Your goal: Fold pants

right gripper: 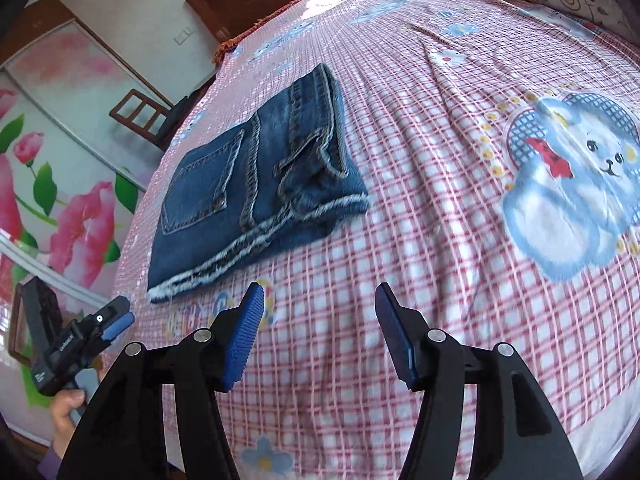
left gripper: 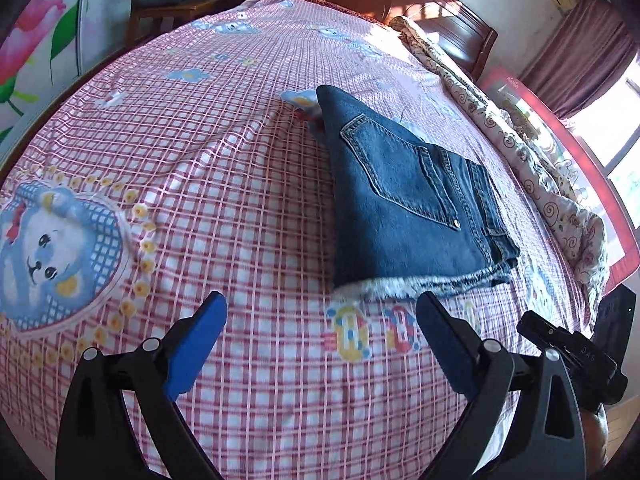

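Here both tools, left (left gripper: 322, 312) and right (right gripper: 320, 300), gape wide, empty; folded jeans (left gripper: 404, 204) hide their lower layers

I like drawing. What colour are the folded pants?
Dark blue denim pants, seen best from the right wrist.

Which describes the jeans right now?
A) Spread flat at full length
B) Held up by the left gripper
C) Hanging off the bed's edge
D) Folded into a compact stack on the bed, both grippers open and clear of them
D: the jeans lie folded on the checked bedsheet, with the left gripper and right gripper open, touching nothing.
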{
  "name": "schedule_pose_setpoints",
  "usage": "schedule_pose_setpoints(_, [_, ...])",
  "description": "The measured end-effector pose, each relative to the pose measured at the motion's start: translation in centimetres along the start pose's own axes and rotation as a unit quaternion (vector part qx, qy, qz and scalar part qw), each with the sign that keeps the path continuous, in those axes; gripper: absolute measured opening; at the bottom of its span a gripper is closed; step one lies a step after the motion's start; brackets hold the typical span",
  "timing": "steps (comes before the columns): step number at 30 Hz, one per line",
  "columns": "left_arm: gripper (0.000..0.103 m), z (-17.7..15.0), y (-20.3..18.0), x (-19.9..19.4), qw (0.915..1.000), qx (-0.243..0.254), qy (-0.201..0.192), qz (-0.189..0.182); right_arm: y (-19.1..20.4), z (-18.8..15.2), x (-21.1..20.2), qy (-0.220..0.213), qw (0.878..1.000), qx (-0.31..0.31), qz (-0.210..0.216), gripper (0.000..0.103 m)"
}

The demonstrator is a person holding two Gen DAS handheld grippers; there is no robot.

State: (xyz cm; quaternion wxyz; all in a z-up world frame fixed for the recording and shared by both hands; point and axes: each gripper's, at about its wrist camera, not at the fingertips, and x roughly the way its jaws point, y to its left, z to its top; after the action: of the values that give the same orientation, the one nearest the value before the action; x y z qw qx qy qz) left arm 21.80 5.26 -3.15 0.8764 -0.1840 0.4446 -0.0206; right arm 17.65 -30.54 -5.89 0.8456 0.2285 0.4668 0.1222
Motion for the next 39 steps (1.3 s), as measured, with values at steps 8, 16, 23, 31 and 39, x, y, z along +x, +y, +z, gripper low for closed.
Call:
schedule_pose_setpoints(8, [0.096,-3.8,-4.1,-4.1,0.9904,0.111,-0.054,0.062,3.7,-5.5,-1.7,-0.009,0.999,-0.035,-0.011,0.057])
schedule_pose_setpoints(16, [0.096,-5.2,-5.6,-6.7,0.9867,0.125,-0.082,0.064,6.4,-6.9,-2.9,-0.027,0.998,-0.059,-0.022,0.057])
schedule_pose_setpoints(23, [0.096,-6.0,-6.8,-8.7,0.9804,0.141,-0.124,0.061,7.1,-7.8,-4.9,-0.056,0.995,-0.074,-0.034,0.057])
schedule_pose_setpoints(31, [0.098,-6.9,-8.0,-10.9,0.9631,0.179,-0.194,0.053,8.7,-8.5,-6.3,-0.098,0.987,-0.114,-0.062,0.057])
schedule_pose_setpoints(39, [0.098,-8.1,-9.1,-12.5,0.9398,0.216,-0.262,0.041,10.4,-8.7,-8.0,-0.160,0.973,-0.151,-0.076,0.057])
